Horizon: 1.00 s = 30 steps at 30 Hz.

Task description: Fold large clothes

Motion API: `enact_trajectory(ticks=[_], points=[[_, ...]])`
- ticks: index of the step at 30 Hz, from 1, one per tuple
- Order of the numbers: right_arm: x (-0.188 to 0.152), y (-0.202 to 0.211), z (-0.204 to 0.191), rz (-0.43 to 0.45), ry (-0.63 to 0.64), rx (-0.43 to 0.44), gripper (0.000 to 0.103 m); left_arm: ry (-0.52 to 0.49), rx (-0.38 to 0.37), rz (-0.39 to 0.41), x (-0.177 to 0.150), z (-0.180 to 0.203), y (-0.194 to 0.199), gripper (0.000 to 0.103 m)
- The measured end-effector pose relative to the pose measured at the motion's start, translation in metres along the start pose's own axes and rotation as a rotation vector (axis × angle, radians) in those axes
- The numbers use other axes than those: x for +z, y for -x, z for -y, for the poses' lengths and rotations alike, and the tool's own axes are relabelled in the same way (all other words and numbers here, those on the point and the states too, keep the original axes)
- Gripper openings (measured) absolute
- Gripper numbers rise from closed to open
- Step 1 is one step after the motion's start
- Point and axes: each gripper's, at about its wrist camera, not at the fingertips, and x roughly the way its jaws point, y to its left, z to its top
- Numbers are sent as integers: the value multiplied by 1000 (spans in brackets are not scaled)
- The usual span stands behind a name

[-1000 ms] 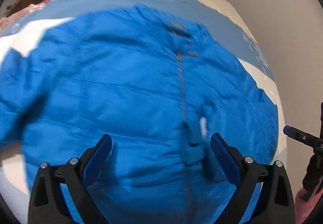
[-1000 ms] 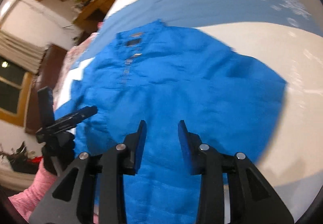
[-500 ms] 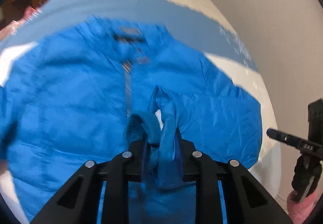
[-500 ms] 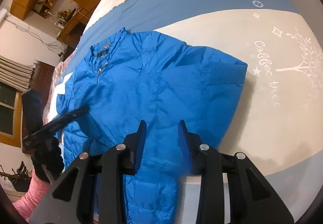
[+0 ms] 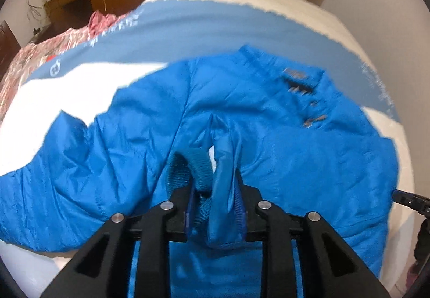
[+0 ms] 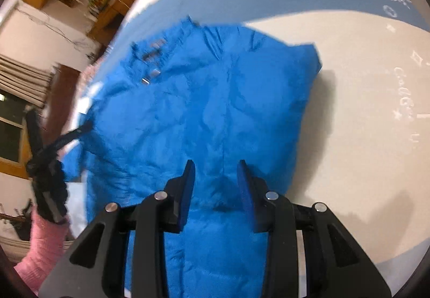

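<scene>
Two claws are over one big blue jacket [image 5: 309, 153] that lies spread out on a bed cover [image 6: 362, 137]. The left claw [image 5: 215, 204] is squeezed tight on the jacket's sleeve cuff [image 5: 193, 171] and holds it up over the middle of the jacket. The right claw [image 6: 215, 185] has its two fingers apart with nothing between them; it hangs just above the lower part of the jacket.

A dark label [image 5: 295, 77] sits inside the collar, but it is too blurry to read. The bed cover has pale curly writing [image 6: 405, 104] on its white part; the letters are too blurry to read for sure. Little stars and a tree pattern are printed near it.

The jacket's right edge [image 6: 309, 99] ends on the white part of the cover, and lots of bare cover lies beyond it. The collar reaches onto the blue band [image 5: 215, 29]. A pink patterned blanket [image 5: 40, 56] lies past the far left side of the bed.
</scene>
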Motion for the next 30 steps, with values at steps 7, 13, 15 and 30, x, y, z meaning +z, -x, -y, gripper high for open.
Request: enact_trajectory(ticks=[7, 13, 15, 30], points=[[-1, -27, 13, -42, -52, -23, 25, 21, -16, -10, -6, -11, -17, 38], [-4, 6, -11, -5, -7, -27, 32, 64, -27, 99, 1, -12, 40, 43], [-4, 7, -22, -7, 2, -22, 32, 37, -49, 106, 2, 1, 49, 43], [-4, -38, -18, -68, -48, -113, 30, -60, 6, -14, -8, 30, -16, 43]])
